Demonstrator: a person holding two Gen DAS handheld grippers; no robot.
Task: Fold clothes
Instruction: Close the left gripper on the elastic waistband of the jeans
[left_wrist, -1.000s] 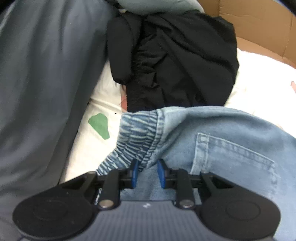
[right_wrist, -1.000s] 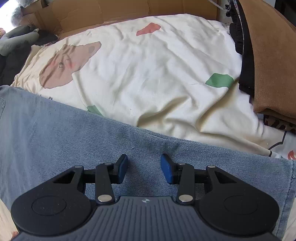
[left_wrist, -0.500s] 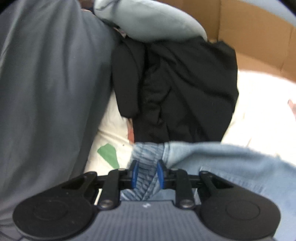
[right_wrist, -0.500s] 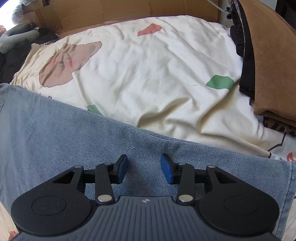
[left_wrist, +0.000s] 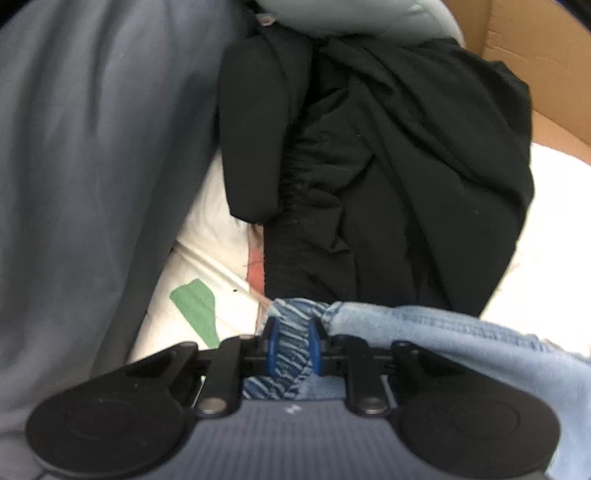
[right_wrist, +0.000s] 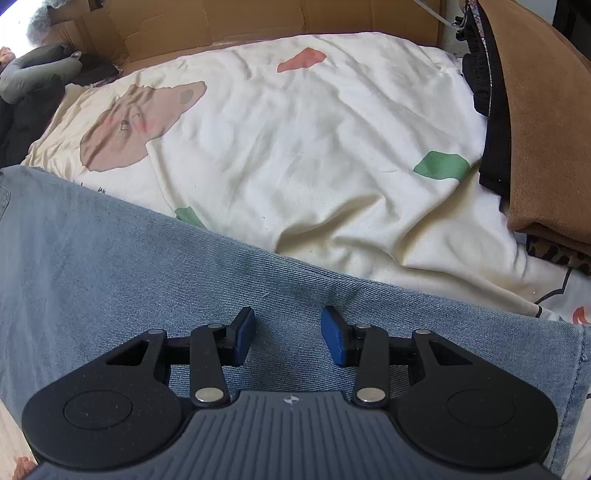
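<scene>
Our left gripper (left_wrist: 291, 341) pinches the jeans (left_wrist: 443, 332) waistband beside a black garment (left_wrist: 388, 166), while our right gripper (right_wrist: 288, 334) hovers spread over denim near the brown stack (right_wrist: 535, 129).

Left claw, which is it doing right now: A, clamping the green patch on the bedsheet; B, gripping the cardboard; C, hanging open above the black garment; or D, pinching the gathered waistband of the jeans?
D: the left claw is closed on the jeans, with the striped elastic waistband bunched between its blue pads.
</scene>
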